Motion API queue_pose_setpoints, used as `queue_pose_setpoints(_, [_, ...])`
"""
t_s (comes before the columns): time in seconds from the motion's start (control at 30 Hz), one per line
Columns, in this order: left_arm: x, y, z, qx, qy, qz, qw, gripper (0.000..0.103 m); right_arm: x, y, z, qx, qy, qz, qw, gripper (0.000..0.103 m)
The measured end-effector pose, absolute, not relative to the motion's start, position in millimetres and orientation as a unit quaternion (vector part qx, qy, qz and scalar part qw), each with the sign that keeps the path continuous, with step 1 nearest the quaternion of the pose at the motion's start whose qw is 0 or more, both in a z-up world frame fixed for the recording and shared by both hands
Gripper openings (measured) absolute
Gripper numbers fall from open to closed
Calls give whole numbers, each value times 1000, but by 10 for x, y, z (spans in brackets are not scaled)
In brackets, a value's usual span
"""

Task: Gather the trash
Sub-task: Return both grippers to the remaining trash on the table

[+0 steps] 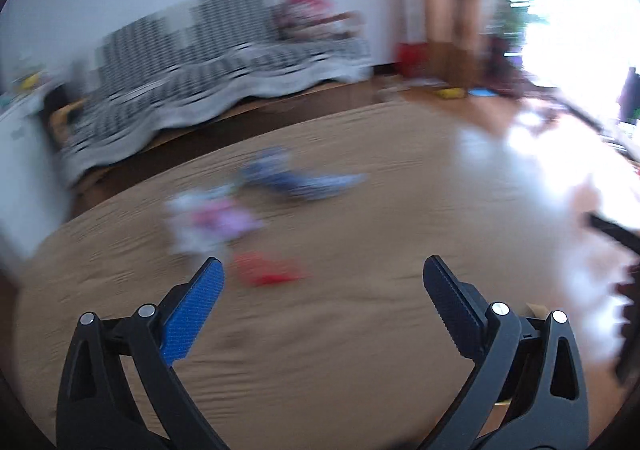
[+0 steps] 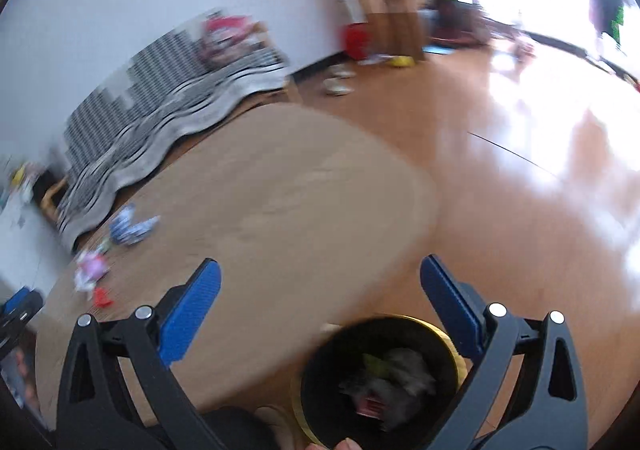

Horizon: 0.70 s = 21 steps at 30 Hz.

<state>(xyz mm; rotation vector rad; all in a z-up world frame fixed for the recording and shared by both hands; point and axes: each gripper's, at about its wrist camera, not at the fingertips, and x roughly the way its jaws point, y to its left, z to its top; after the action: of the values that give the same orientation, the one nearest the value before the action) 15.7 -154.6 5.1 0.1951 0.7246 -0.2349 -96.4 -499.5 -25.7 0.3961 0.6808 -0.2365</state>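
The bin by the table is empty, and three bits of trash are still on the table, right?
Not quite. The bin already has crumpled trash inside, as the right wrist view shows. The blue wrapper, pink wrapper and red scrap do lie on the table.

A home living room is showing here; a sofa (image 1: 224, 61) under a checked cover is standing against the white wall behind the round wooden table (image 1: 360, 217); polished wood flooring (image 2: 520, 189) is extending beside that table.
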Motion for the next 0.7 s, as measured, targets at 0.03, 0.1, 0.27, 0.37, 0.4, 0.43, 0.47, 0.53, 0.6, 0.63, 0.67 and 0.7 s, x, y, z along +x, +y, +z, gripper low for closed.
queue_pose_setpoints(0.03, [287,-1278,-24,80,369,-86,922,97,-836,-4844,-227,175,335,-102,920,96])
queue_pose_setpoints(0.1, [425,-932,-97,44,390,-59,918,97,-515,-4469,-168,135,349,-65,925,96])
queue_pose_setpoints(0.27, [684,-401,-391,-25,423,-28,905,97,37,-3637,-144,81,368,8,926,96])
queue_pose_setpoints(0.37, [819,-326,-543,-22,427,-24,903,97,243,-3329,-158,52,369,20,928,96])
queue_pose_setpoints(0.4, [877,-325,-597,-22,431,-24,902,97,340,-3249,-171,45,372,24,927,96])
queue_pose_setpoints(0.43, [949,-334,-651,-27,436,-26,899,97,419,-3189,-194,40,374,27,926,96])
queue_pose_setpoints(0.47, [987,-316,-684,-31,438,-28,898,97,525,-3126,-223,37,375,28,926,96])
queue_pose_setpoints(0.53, [1105,-340,-739,-34,438,-32,898,97,723,-3028,-274,39,373,26,927,96])
queue_pose_setpoints(0.6, [1208,-342,-756,-37,440,-31,897,97,961,-2938,-375,27,367,15,930,96])
queue_pose_setpoints(0.63, [1289,-341,-778,-42,443,-31,895,97,1087,-2876,-437,13,368,11,930,96])
queue_pose_setpoints(0.67, [1365,-344,-805,-46,446,-27,893,97,1182,-2831,-484,3,371,12,928,96])
queue_pose_setpoints(0.7, [1417,-341,-822,-49,449,-24,892,97,1295,-2788,-539,-5,377,17,926,96])
